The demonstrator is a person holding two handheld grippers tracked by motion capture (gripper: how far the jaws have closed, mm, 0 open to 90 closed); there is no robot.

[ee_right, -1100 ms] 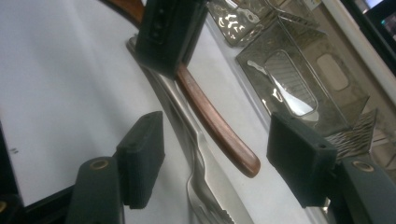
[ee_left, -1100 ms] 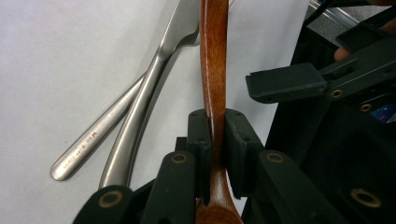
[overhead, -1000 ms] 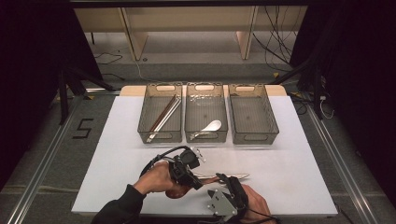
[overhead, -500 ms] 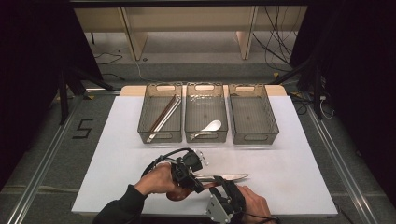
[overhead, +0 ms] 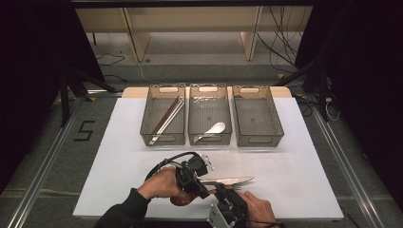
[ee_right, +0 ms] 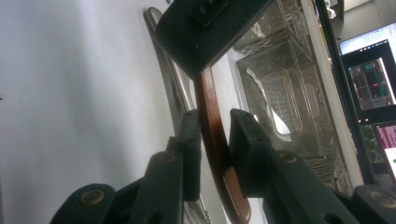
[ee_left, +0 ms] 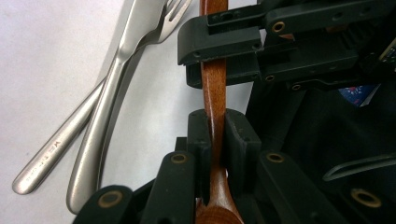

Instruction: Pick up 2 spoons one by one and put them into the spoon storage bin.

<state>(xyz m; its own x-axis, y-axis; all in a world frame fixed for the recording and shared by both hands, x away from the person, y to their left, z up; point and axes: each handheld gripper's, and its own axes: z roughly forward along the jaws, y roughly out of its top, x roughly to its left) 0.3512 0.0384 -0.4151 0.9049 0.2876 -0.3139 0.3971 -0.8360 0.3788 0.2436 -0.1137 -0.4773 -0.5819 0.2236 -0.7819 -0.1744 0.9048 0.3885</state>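
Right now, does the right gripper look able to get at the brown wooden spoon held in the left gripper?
Probably yes: the wooden spoon lies between the jaws of the right gripper, which have just been closing; the left gripper clamps it elsewhere.

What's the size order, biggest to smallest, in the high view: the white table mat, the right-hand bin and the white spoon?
1. white table mat
2. right-hand bin
3. white spoon, lying in the middle bin

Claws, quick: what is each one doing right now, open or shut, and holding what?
Left claw: shut on the wooden spoon.
Right claw: has just been closing around the same wooden spoon; a gap shows on one side, so not gripping yet.
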